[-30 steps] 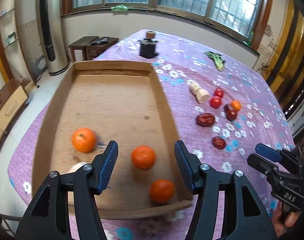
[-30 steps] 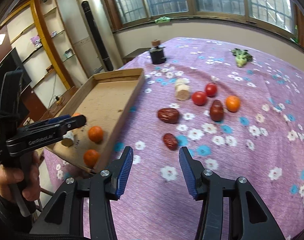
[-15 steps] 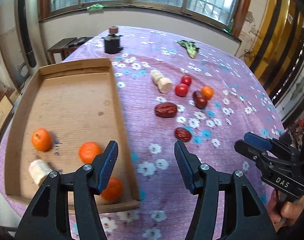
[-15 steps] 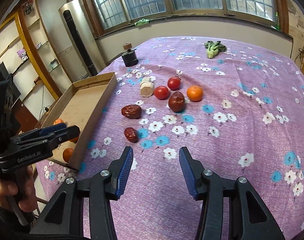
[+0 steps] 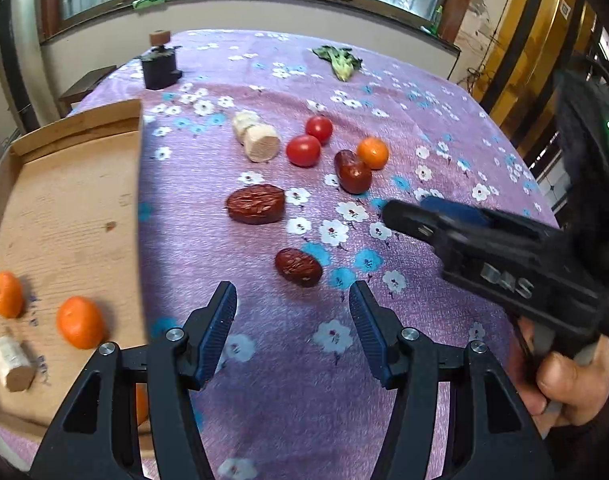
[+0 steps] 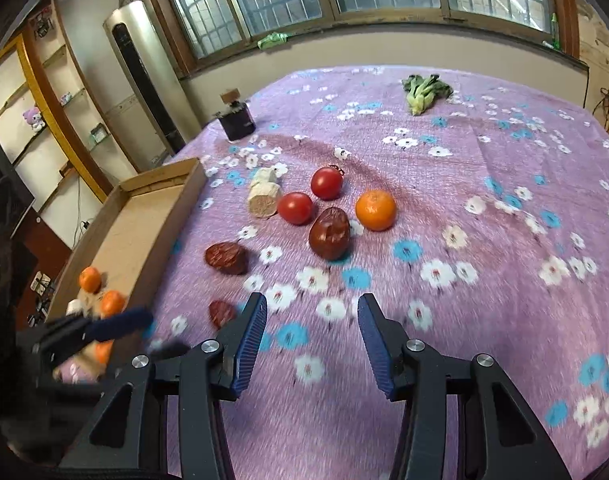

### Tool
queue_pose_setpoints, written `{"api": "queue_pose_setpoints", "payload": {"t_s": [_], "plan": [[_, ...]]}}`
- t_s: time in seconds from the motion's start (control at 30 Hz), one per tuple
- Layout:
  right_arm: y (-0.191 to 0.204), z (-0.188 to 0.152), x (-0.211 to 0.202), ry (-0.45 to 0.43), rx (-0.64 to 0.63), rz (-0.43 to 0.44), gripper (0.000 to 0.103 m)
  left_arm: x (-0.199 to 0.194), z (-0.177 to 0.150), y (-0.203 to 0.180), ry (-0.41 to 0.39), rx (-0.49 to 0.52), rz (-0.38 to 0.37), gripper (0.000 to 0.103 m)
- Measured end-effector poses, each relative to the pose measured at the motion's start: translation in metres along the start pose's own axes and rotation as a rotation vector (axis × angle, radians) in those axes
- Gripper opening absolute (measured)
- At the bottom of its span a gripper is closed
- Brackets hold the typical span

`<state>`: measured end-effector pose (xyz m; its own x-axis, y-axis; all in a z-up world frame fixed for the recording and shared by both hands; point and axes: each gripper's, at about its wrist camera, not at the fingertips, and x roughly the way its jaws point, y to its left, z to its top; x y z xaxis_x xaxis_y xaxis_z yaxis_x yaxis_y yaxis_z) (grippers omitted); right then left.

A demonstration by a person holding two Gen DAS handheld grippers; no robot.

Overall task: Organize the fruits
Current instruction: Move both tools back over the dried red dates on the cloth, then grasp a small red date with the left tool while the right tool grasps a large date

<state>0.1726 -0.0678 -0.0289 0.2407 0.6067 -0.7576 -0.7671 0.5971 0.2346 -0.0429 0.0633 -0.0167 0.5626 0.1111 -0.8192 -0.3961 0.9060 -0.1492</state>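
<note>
The left gripper (image 5: 291,330) (jaws spread, empty) has swung off the cardboard tray (image 5: 64,208) toward 1 small date (image 5: 298,267).

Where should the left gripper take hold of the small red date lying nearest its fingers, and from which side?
Grip the small red date across its short middle, coming down from above. It lies flat on the tablecloth with its long axis slanting, so rolling the left gripper to set the pads on its two long flanks looks best. Nothing crowds it, and both the left and right gripper are open and empty.
</note>
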Motion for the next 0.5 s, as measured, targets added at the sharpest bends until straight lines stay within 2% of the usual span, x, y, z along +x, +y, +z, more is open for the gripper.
{"api": "queue_pose_setpoints", "payload": {"t_s": [0.27,0.4,0.43,0.47,0.5], "plan": [[-0.002,0.020,0.044,0.049,-0.015,-0.015,0.048,0.034,0.008,-0.004,0.062,0.012,-0.003,0.057],[-0.003,0.025,0.058,0.047,-0.027,-0.028,0.045,0.039,0.011,-0.011,0.033,0.059,0.027,0.057],[-0.003,0.026,0.060,0.046,-0.032,-0.035,0.044,0.040,0.011,-0.012,0.025,0.065,0.027,0.052],[-0.003,0.026,0.061,0.038,-0.036,-0.048,0.038,0.040,0.011,-0.011,0.014,0.070,0.030,0.038],[-0.003,0.027,0.061,0.037,-0.040,-0.060,0.033,0.040,0.012,-0.010,0.009,0.071,0.030,0.030]]}}
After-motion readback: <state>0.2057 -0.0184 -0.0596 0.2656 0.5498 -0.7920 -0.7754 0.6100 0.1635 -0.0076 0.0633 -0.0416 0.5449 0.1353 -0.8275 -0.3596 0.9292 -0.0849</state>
